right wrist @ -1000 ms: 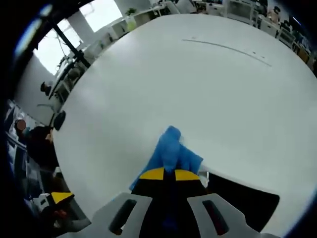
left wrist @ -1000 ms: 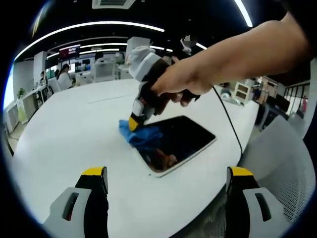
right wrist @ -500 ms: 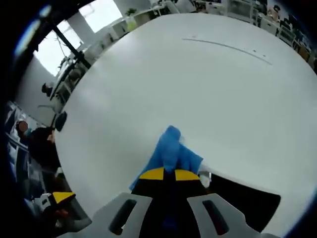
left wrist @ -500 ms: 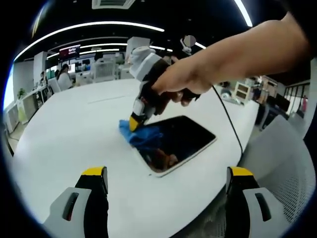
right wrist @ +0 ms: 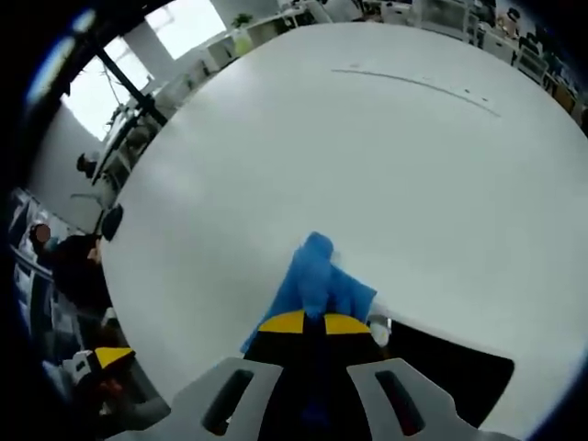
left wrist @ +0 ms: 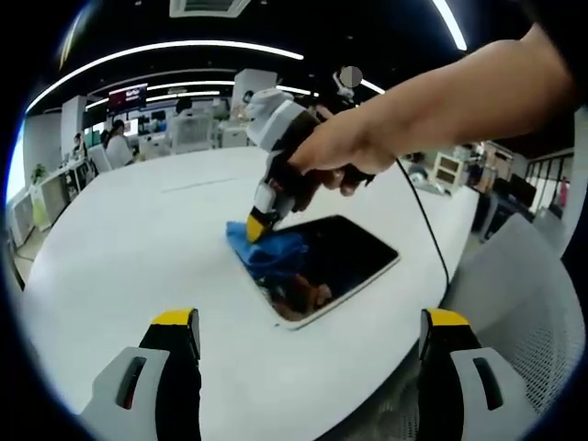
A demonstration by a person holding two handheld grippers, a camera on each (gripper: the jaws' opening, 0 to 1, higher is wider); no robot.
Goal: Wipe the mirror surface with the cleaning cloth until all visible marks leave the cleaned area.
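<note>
My left gripper [left wrist: 308, 322] stood with its 2 jaws wide apart, holding nothing, above the near edge of the white table [left wrist: 119, 248]. Ahead of and between those jaws lay the mirror [left wrist: 335, 262], flat on the table. My right gripper [right wrist: 306, 322] had its jaws closed on the blue cleaning cloth [right wrist: 317, 280], pressing it down at the mirror's [right wrist: 450, 377] corner. The cloth bunched just beyond the yellow fingertips [right wrist: 285, 322]. My hand [left wrist: 335, 152] gripped the right gripper [left wrist: 257, 223]. Beyond, office desks [left wrist: 184, 129] stood far off.
</note>
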